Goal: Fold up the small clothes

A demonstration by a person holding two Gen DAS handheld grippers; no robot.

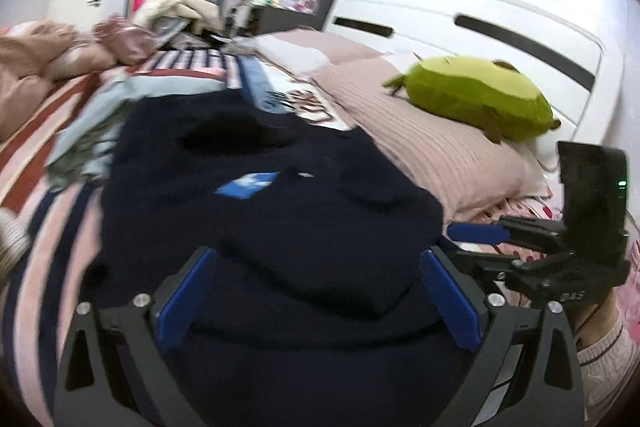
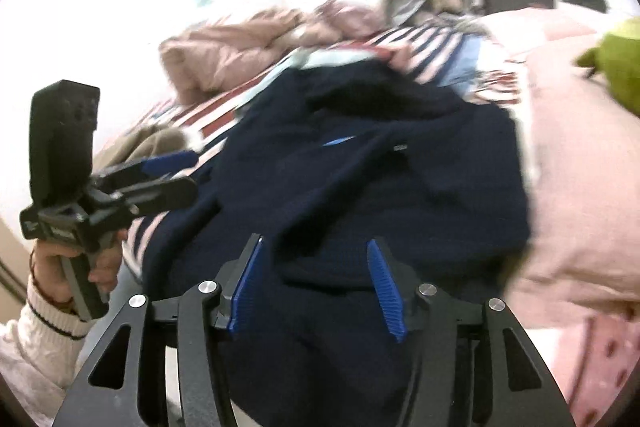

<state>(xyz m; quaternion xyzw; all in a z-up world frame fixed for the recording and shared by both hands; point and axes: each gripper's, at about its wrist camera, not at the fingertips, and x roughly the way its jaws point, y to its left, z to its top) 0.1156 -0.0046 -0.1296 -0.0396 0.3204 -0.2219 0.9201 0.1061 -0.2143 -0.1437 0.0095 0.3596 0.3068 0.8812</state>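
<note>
A dark navy knitted garment (image 1: 272, 227) lies rumpled on the striped pink, white and red bedspread (image 1: 36, 227), with a small blue label (image 1: 246, 185) showing near its collar. The left gripper (image 1: 316, 291) sits low over the near edge of the knit, its blue ribbed fingers (image 1: 186, 301) spread wide with fabric lying loose between them, gripping nothing. The right gripper (image 2: 318, 291) is likewise parted above the near hem, its pads (image 2: 386, 291) on either side of a raised fold without pinching it. To the right of the garment lies a ribbed dusty-pink pillow (image 1: 440, 139), and on it rests a lime-green plush toy (image 1: 476, 99). A heap of pale blue and grey clothes (image 1: 86, 139) sits just beside the garment's left side, the picture there being blurred.
</note>
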